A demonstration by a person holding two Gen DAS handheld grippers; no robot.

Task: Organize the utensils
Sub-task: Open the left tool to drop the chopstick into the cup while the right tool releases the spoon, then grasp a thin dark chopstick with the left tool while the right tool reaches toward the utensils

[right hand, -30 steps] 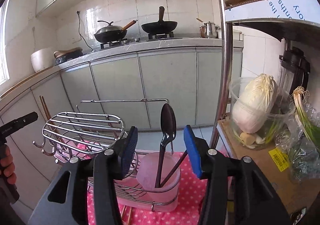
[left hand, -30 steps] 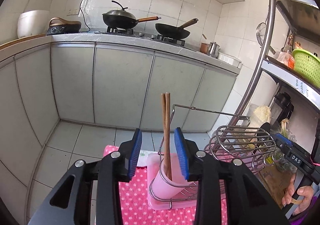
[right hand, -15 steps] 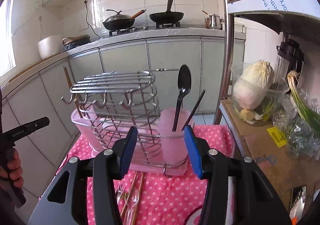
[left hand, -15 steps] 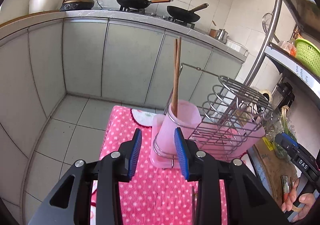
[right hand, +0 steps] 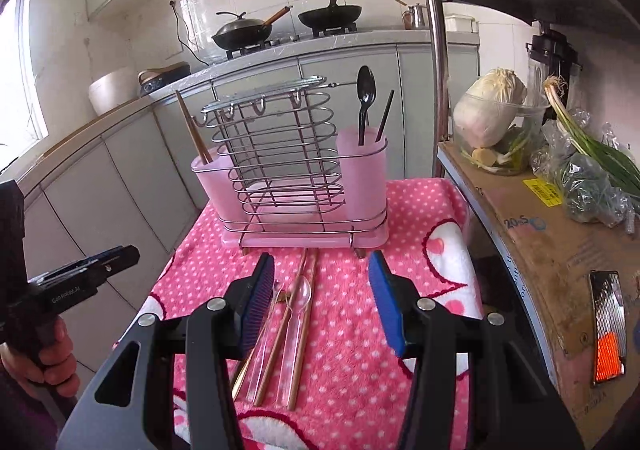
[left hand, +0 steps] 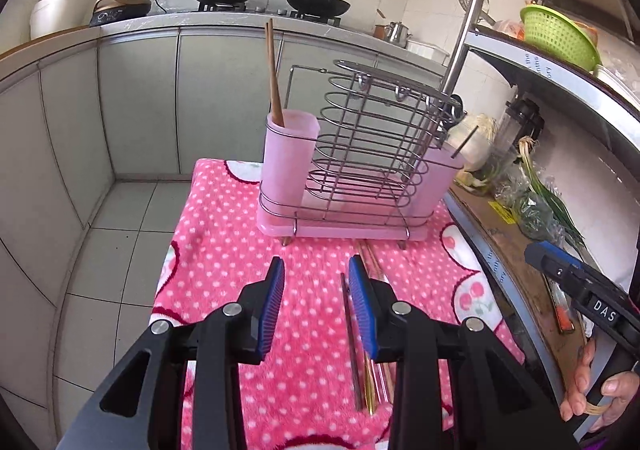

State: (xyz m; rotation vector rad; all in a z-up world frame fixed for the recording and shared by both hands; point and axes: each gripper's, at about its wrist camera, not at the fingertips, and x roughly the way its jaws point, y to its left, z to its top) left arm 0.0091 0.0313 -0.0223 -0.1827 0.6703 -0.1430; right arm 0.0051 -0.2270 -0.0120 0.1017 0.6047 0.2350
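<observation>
Both grippers, left gripper [left hand: 316,304] and right gripper [right hand: 322,300], have backed away from the rack [right hand: 288,170] with jaws spread and empty (chopsticks and black spoon already parked in its cups), so the loose utensils [right hand: 294,324] on the cloth [right hand: 360,370] look next.

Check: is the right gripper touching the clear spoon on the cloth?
Apart. The right wrist view shows the right gripper open, its blue pads either side of the clear spoon, which lies flat on the pink cloth.

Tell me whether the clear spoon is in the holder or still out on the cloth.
Out. The clear spoon lies flat on the pink cloth, in front of the holder.
</observation>
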